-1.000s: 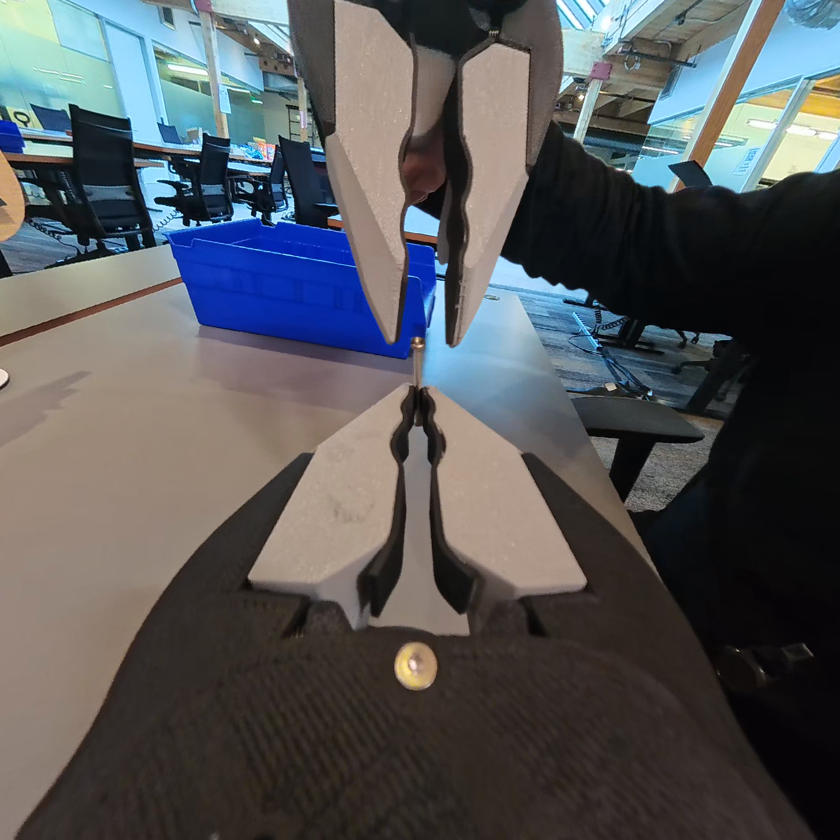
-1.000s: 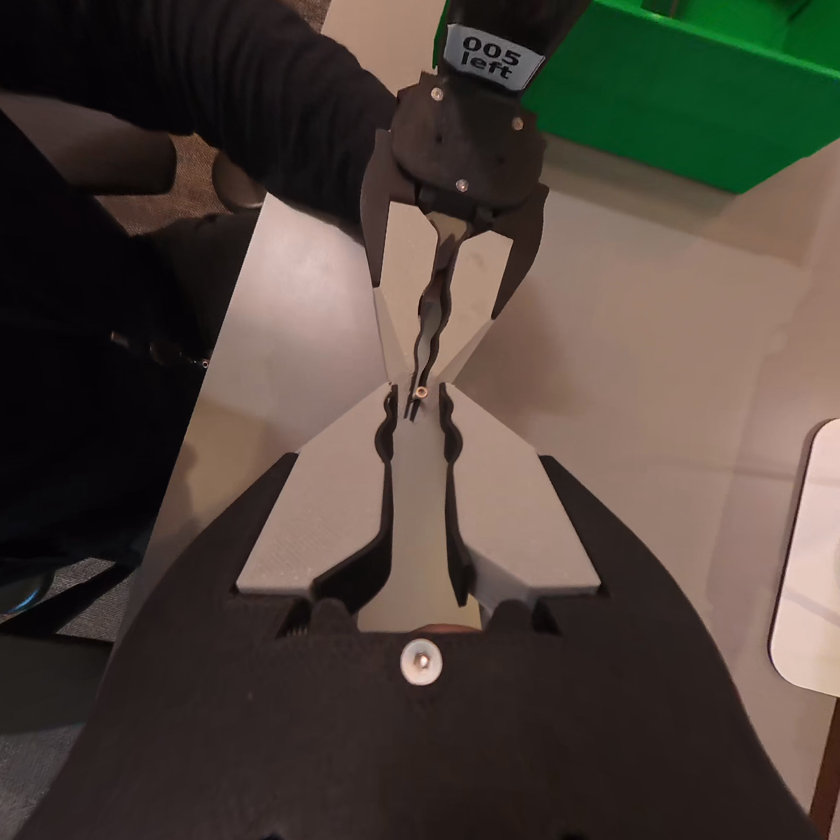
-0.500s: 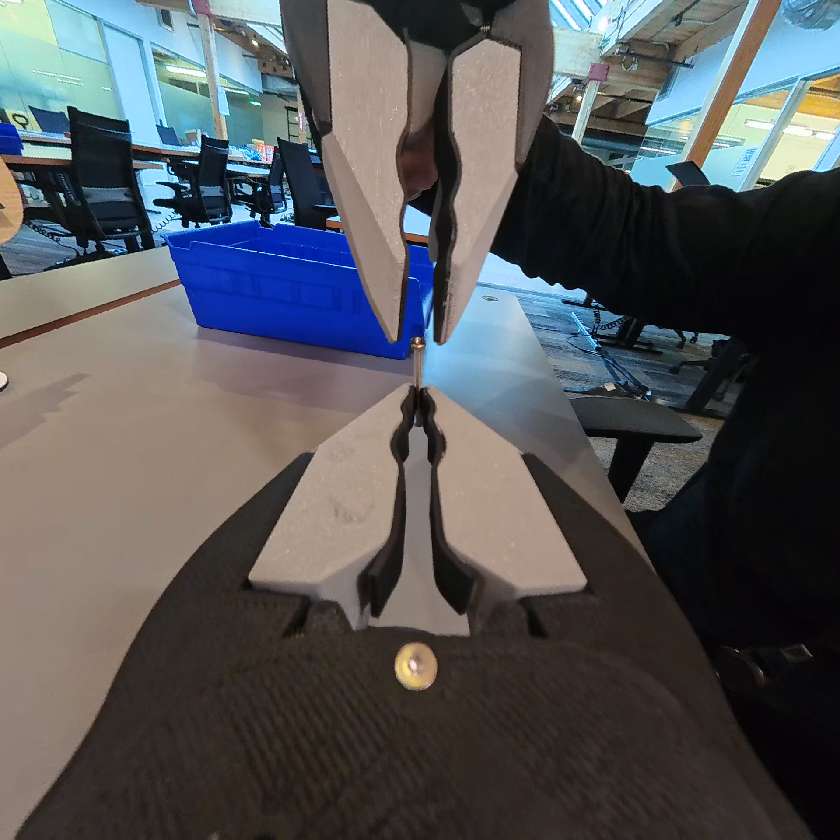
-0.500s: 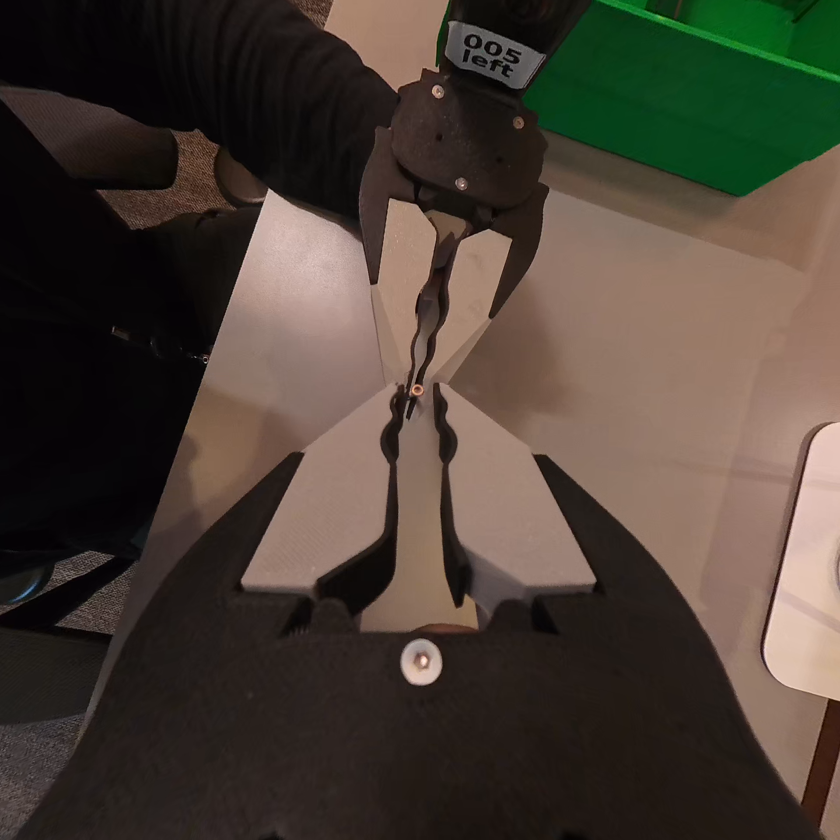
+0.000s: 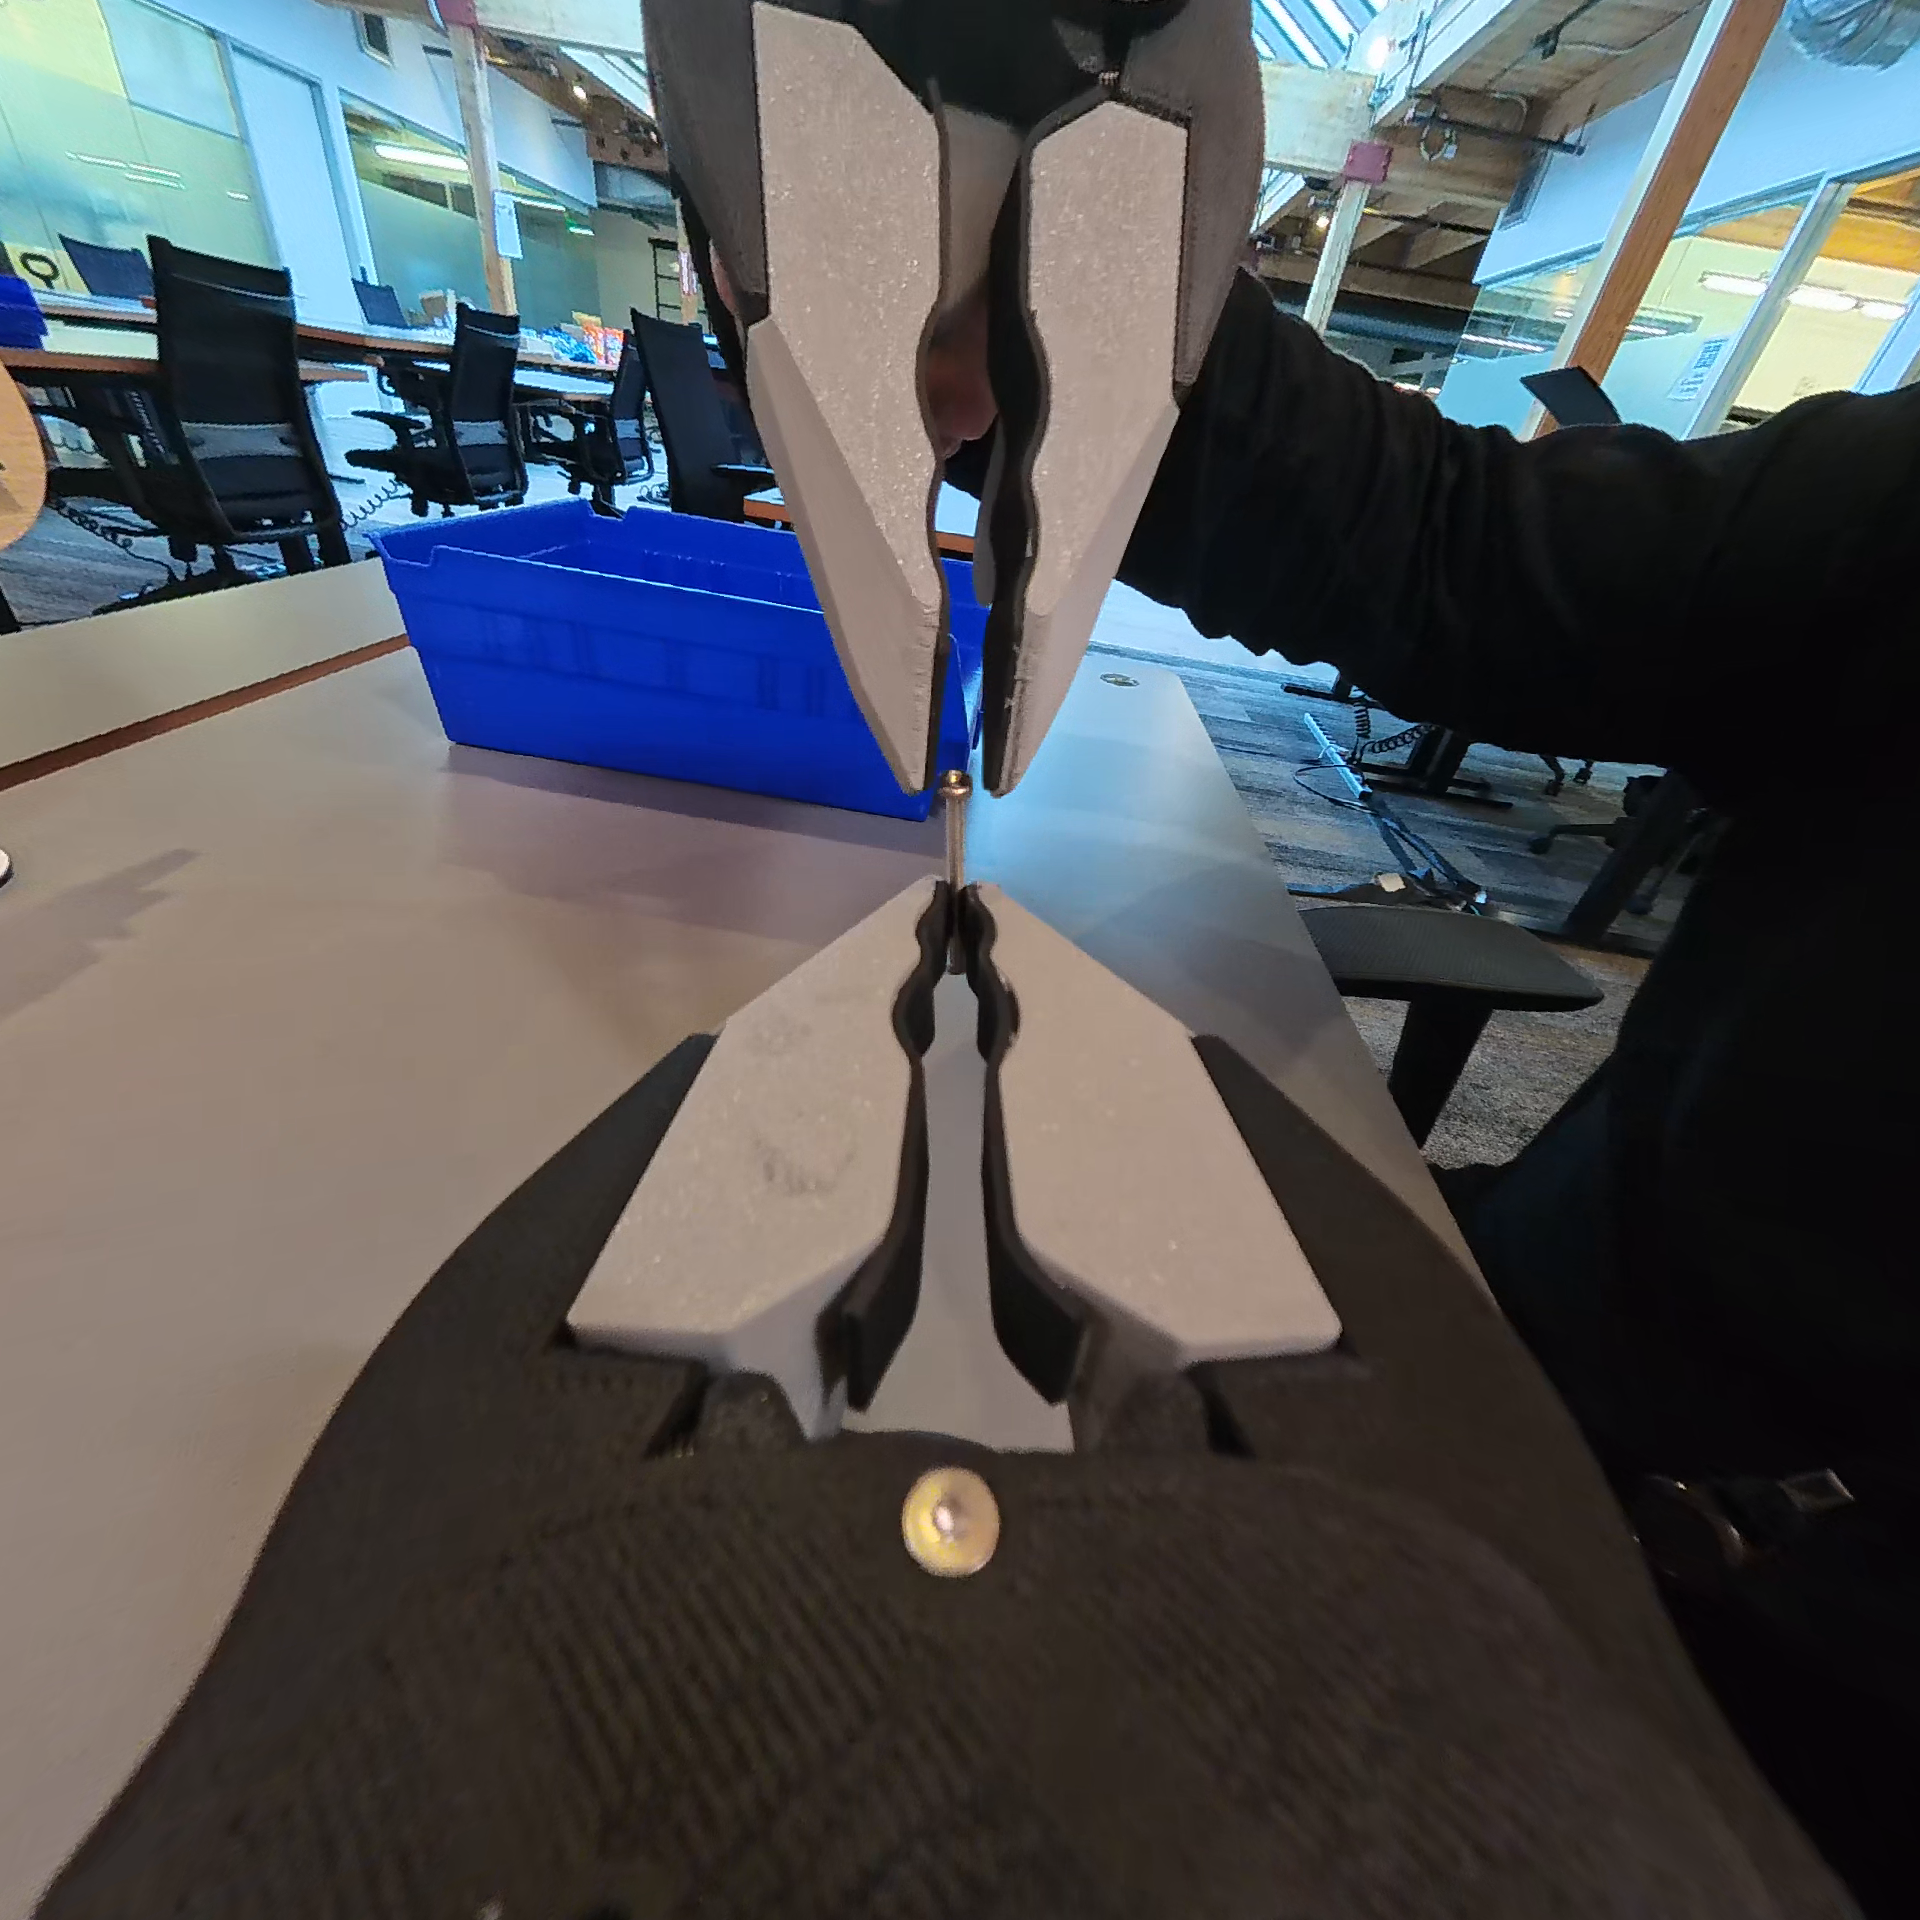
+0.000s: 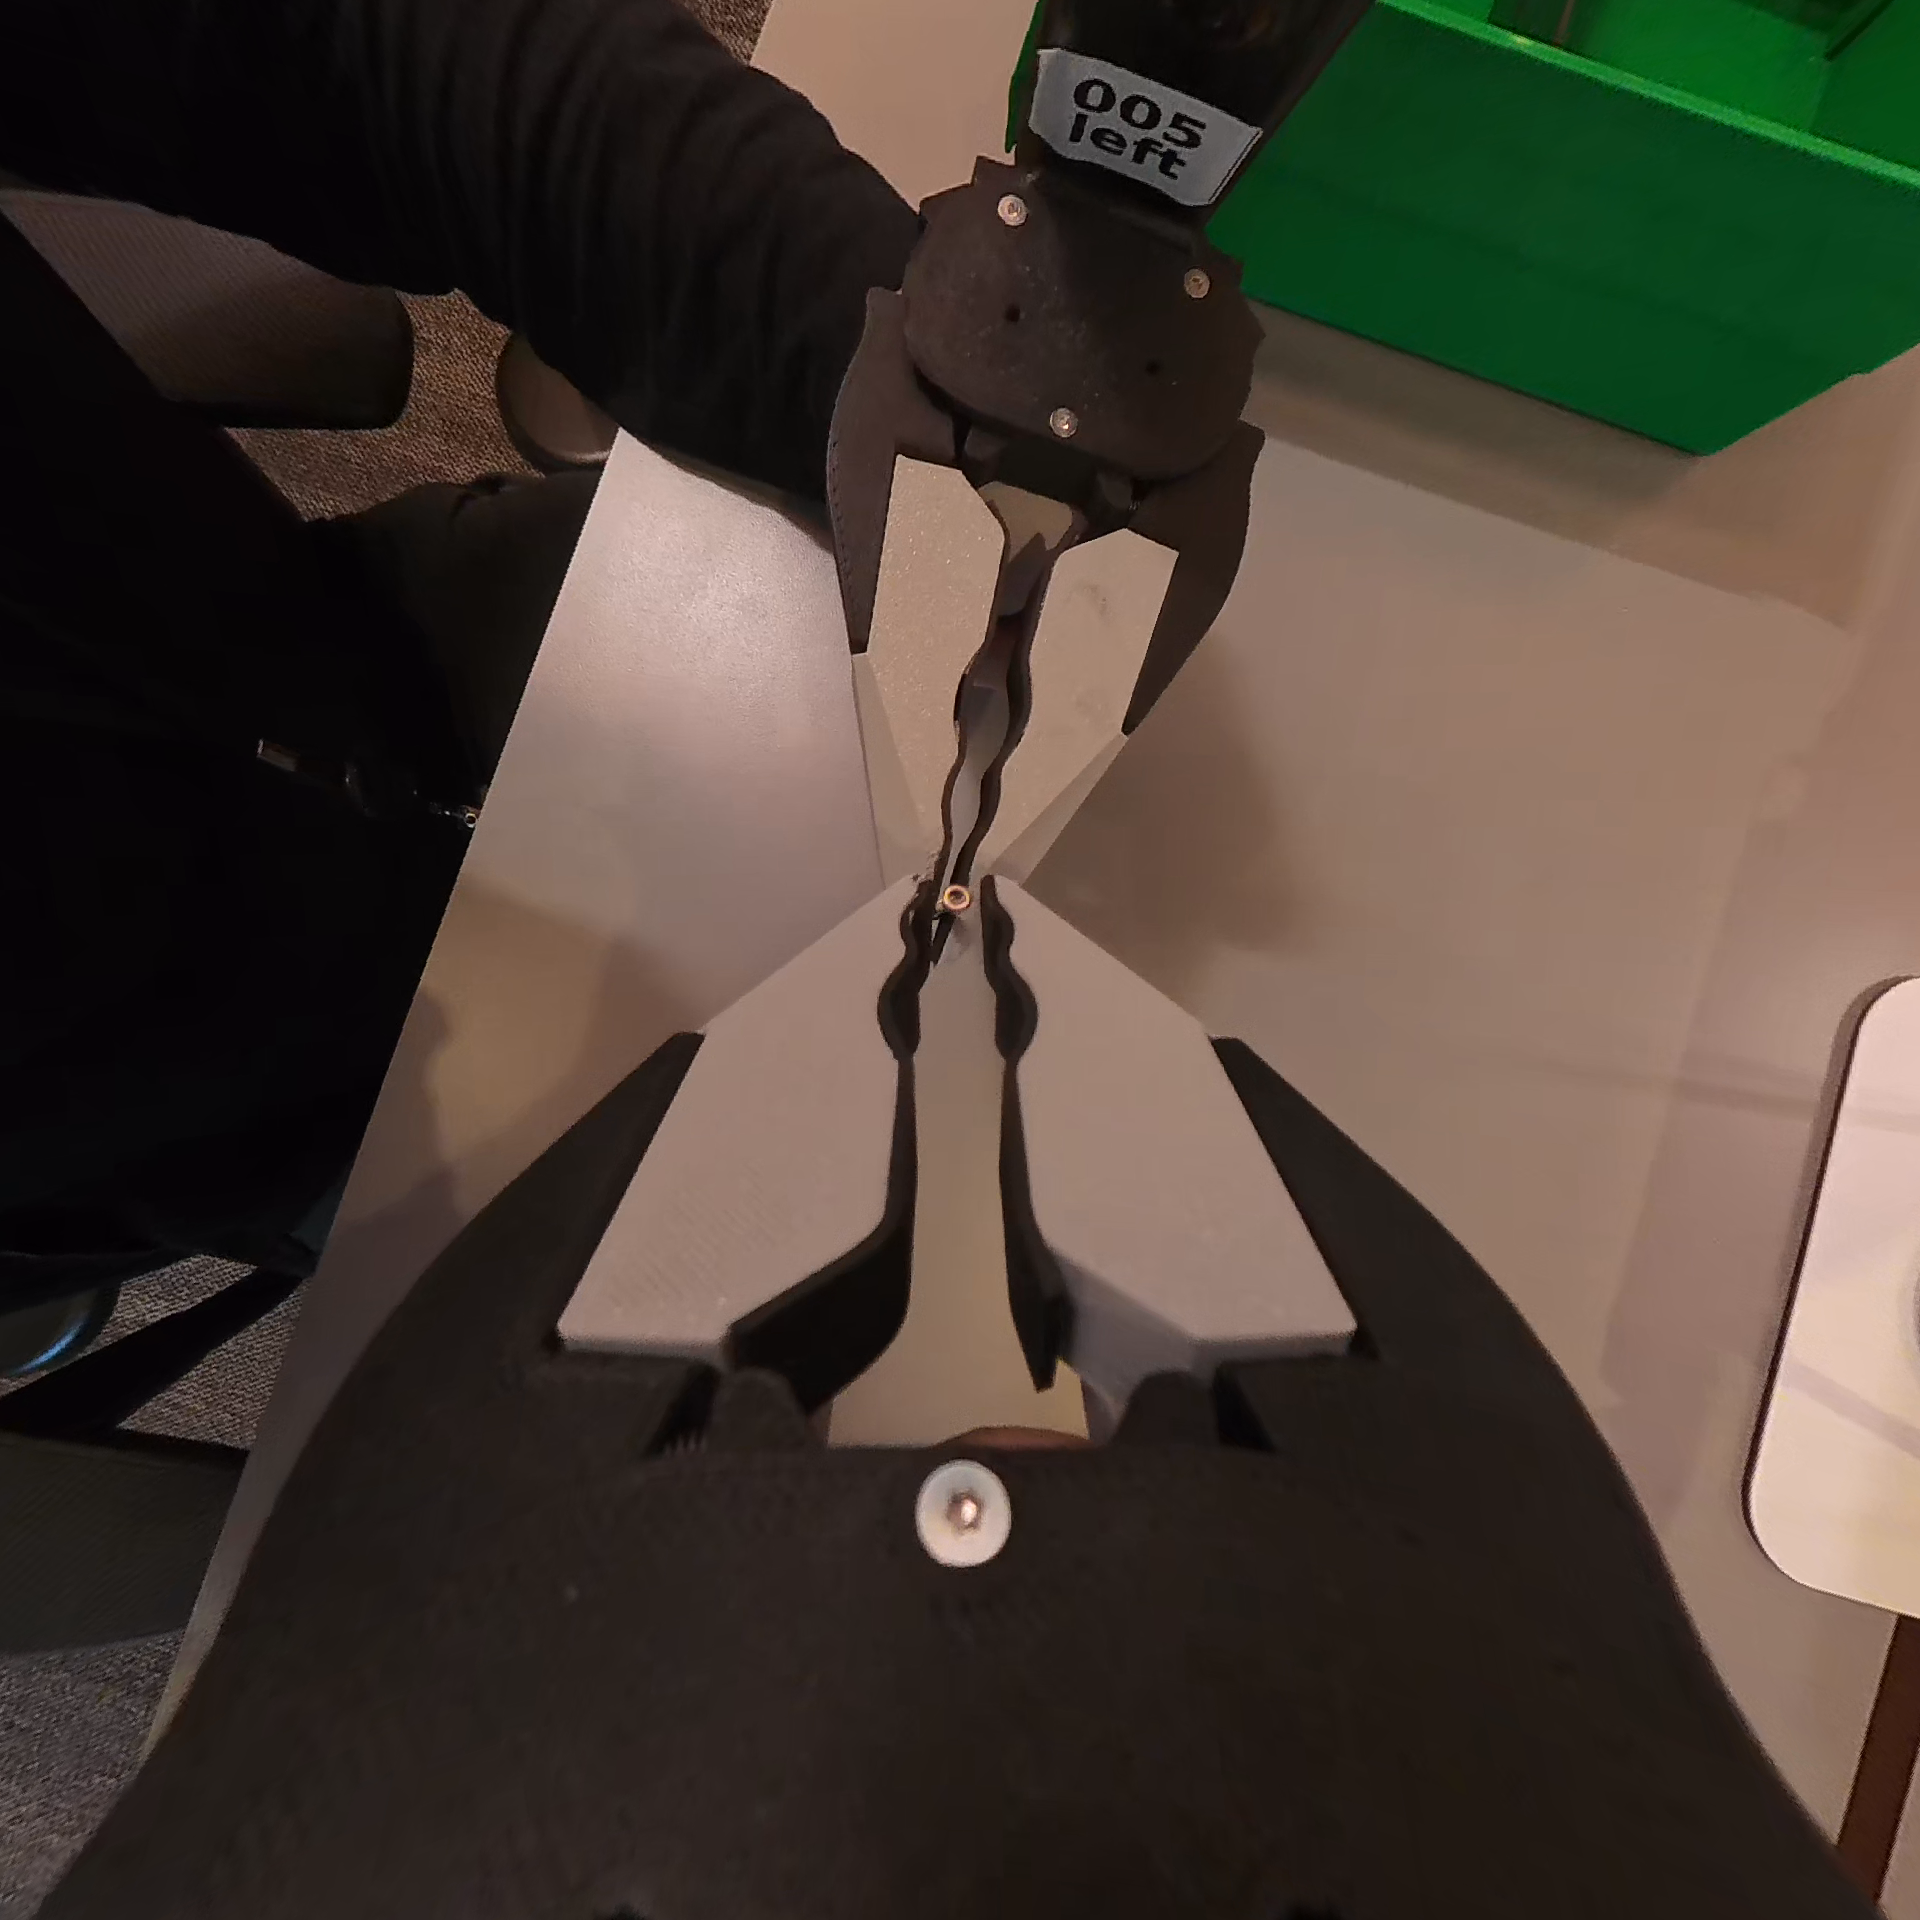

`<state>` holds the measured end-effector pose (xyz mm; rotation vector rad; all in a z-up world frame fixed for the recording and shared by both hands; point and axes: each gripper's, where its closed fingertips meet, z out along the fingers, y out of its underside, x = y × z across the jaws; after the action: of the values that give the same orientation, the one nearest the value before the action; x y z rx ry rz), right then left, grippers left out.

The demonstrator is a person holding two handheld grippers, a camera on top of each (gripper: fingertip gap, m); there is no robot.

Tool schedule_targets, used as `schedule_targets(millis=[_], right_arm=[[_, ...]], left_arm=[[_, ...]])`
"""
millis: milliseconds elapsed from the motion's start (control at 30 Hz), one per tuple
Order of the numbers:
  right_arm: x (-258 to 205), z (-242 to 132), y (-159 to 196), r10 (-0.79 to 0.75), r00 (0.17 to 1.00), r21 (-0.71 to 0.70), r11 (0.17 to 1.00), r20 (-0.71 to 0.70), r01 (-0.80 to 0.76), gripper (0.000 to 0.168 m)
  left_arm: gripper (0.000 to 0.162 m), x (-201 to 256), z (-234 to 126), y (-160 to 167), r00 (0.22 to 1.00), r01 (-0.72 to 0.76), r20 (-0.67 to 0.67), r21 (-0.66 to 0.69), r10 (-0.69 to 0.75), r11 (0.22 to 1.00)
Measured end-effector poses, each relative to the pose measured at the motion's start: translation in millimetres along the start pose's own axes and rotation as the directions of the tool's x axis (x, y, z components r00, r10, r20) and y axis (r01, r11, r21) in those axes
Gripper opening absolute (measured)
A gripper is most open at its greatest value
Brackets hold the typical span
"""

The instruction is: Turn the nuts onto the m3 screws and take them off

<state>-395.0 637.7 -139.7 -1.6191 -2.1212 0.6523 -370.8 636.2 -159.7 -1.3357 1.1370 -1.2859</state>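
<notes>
My left gripper (image 5: 954, 896) is shut on a thin m3 screw (image 5: 954, 852) and holds it upright above the grey table (image 5: 312, 935). A small ring-shaped nut (image 5: 956, 781) sits at the screw's top end. My right gripper (image 5: 957, 781) comes down from above, and its fingertips stand on either side of the nut with a narrow gap. In the right wrist view the nut (image 6: 955, 896) shows as a small ring between my right gripper's tips (image 6: 954, 894). The left gripper (image 6: 951, 868) reaches in from the top of that view.
A blue bin (image 5: 665, 665) stands on the table behind the grippers. A green bin (image 6: 1558, 260) is at the far right side. A white tray (image 6: 1849, 1299) lies at the right edge. The table edge, a black chair seat (image 5: 1455, 977) and the person's black sleeves are close by. Left and right tips are no more than a few centimetres apart.
My right gripper's fingers have narrowed around the top of the screw. The left gripper and the screw have stayed in place.
</notes>
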Motion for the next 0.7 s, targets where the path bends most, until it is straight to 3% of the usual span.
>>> schedule_targets(millis=[433, 700], right_arm=[[-0.1, 2.5, 0.5, 0.003, 1.000, 0.005, 1.000, 0.000, -0.003, 0.003], [1.7, -0.1, -3.1, 0.034, 0.999, 0.114, 0.993, -0.014, -0.032, 0.002]], left_arm=[[0.000, 0.3, -0.4, -0.5, 1.000, -0.003, 0.001, 0.001, 0.003, 1.000], [0.000, -1.2, -1.6, -4.6, 0.999, -0.037, 0.027, 0.018, 0.037, 0.999]])
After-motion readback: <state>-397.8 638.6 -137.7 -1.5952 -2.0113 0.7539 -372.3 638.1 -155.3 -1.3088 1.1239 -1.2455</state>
